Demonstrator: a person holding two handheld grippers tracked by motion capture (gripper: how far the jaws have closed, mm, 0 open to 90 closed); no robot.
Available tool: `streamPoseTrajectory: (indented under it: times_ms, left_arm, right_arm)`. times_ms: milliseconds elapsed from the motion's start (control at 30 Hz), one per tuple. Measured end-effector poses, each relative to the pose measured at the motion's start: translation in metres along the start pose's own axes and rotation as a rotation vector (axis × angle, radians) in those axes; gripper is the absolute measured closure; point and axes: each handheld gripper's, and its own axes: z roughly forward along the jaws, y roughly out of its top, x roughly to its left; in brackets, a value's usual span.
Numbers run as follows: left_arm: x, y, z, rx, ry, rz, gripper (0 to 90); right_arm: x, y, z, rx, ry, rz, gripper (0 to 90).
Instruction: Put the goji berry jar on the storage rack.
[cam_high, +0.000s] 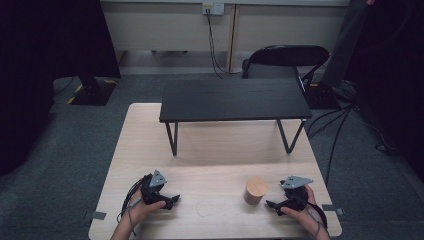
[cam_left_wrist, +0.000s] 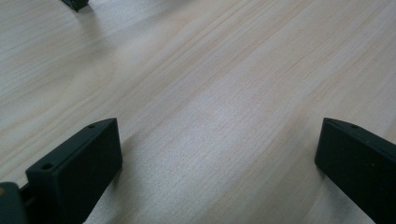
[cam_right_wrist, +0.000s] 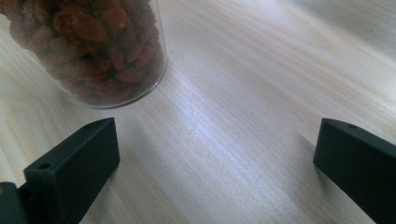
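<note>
Honestly the clear jar (cam_right_wrist: 100, 51) packed with nuts, upper left of the right gripper view, looks heavy and slick, so grab mid-wall with the right gripper (cam_right_wrist: 215, 163), jaws wide apart.

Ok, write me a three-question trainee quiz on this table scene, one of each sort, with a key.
1. True or false: the right gripper is shut on the jar.
2. Multiple choice: in the right gripper view, the clear jar holds A) water, B) reddish-brown nuts, C) nothing.
3. Short answer: what stands on the wooden table beyond the jar, on the far side?

Key:
1. False. Its jaws stand wide apart with bare table between them, and the jar sits apart, beside one jaw.
2. B.
3. A small black shelf on thin metal legs. The left gripper is open too, over bare wood.
</note>
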Motion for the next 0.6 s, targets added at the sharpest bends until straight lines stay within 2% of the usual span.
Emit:
streamPoseTrajectory:
  times_ms: [600]
  left_arm:
    - [-0.0016,0.0006,0.0002,0.002,0.007,-0.004,0.0]
  right_arm:
    - [0.0002,0.0000,-0.0001,0.000,-0.001,0.001,0.0]
